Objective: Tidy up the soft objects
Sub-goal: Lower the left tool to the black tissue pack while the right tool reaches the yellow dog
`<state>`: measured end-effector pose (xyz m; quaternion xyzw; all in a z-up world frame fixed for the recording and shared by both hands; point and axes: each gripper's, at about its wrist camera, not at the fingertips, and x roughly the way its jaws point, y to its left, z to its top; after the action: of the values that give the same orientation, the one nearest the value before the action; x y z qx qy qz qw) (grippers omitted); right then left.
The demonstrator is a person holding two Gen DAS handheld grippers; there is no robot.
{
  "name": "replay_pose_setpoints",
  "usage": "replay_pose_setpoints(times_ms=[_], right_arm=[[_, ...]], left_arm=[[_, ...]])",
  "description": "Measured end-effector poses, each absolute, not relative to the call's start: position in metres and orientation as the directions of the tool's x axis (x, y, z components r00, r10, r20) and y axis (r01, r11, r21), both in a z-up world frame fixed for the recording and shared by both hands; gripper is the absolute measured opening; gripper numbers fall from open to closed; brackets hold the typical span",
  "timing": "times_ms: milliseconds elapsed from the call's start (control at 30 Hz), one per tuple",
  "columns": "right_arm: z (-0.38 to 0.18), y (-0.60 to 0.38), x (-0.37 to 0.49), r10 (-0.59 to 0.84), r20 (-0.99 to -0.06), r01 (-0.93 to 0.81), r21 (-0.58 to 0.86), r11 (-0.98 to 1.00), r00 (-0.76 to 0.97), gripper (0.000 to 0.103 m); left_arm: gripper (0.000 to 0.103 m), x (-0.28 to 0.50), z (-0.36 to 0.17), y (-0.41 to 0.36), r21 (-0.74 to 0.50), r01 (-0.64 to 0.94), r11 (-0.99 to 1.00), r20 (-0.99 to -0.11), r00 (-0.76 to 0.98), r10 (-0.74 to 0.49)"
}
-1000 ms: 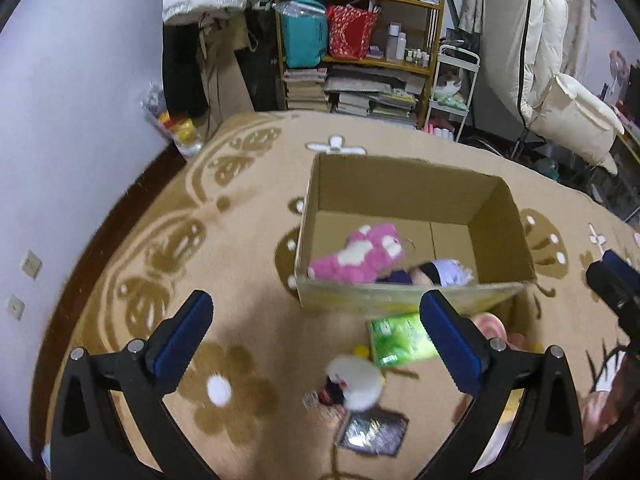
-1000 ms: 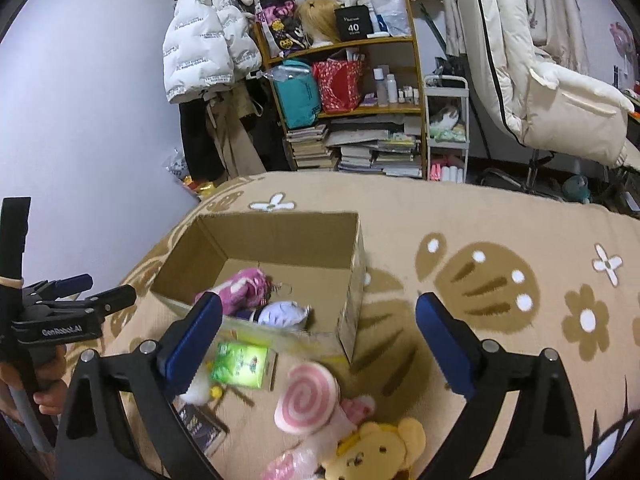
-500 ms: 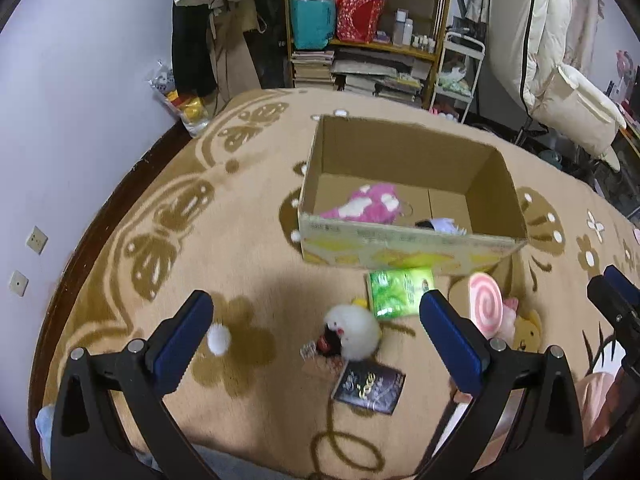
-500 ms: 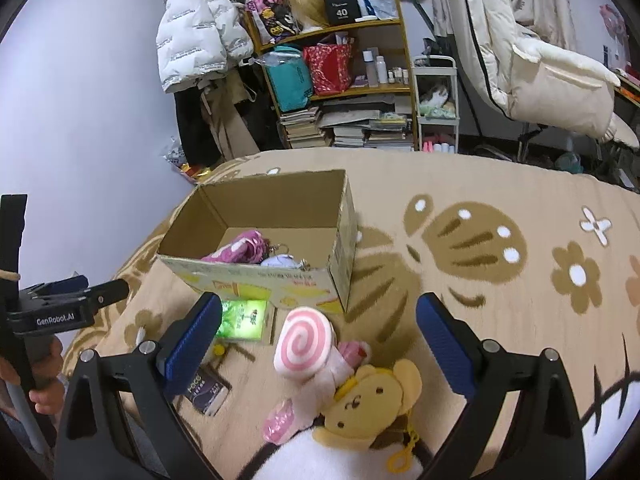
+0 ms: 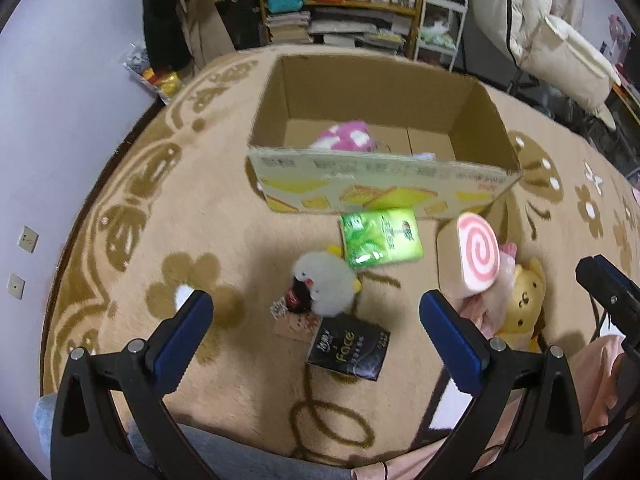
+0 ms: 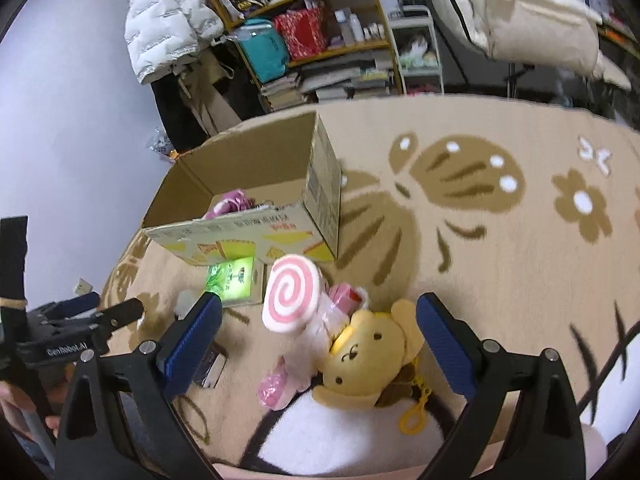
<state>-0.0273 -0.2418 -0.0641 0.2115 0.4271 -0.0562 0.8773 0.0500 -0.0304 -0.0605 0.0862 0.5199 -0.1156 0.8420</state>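
An open cardboard box (image 5: 384,184) (image 6: 256,236) stands on the carpet with a pink plush (image 5: 346,141) (image 6: 230,204) inside. In front of it lie a green tissue pack (image 5: 380,236) (image 6: 232,280), a white fluffy toy (image 5: 326,286), a black "Face" pack (image 5: 348,346), a pink swirl cushion (image 5: 478,254) (image 6: 290,294) and a yellow bear plush (image 5: 524,300) (image 6: 366,354). My left gripper (image 5: 316,320) is open and empty above the white toy. My right gripper (image 6: 320,320) is open and empty above the swirl cushion and bear.
A beige patterned carpet (image 6: 500,240) covers the floor. Cluttered shelves (image 6: 320,40), a white trolley (image 5: 440,20), hanging jackets (image 6: 168,20) and a cream chair (image 5: 560,60) stand behind the box. The purple wall (image 5: 60,100) is at left.
Both grippers have pulled back from the box and come lower toward the toys in front of it. Both stayed open and empty.
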Motion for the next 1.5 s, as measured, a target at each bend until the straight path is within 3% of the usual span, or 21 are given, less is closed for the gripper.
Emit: replay_pose_setpoints(times_ms=[867,1267,1333,1500], right_arm=[[-0.132,-0.270,-0.013,0.055,-0.921,0.457,0.243,0.856,0.386,0.097],[-0.155,-0.279,-0.010,0.137,-0.930,0.482,0.298,0.824,0.340,0.097],[-0.158,-0.278,-0.009,0.153,-0.930,0.476,0.307,0.824,0.334,0.083],[-0.166,-0.278,-0.008,0.194,-0.927,0.463,0.332,0.822,0.321,0.070]], left_arm=[[0.102,0.060,-0.144,-0.076,0.069,0.407,0.911,-0.984,0.176,-0.005],[0.102,0.068,-0.169,-0.087,0.077,0.428,0.900,-0.994,0.099,0.038],[0.102,0.069,-0.173,-0.090,0.076,0.436,0.897,-0.995,0.084,0.043],[0.101,0.068,-0.181,-0.095,0.080,0.452,0.888,-0.997,0.058,0.060]])
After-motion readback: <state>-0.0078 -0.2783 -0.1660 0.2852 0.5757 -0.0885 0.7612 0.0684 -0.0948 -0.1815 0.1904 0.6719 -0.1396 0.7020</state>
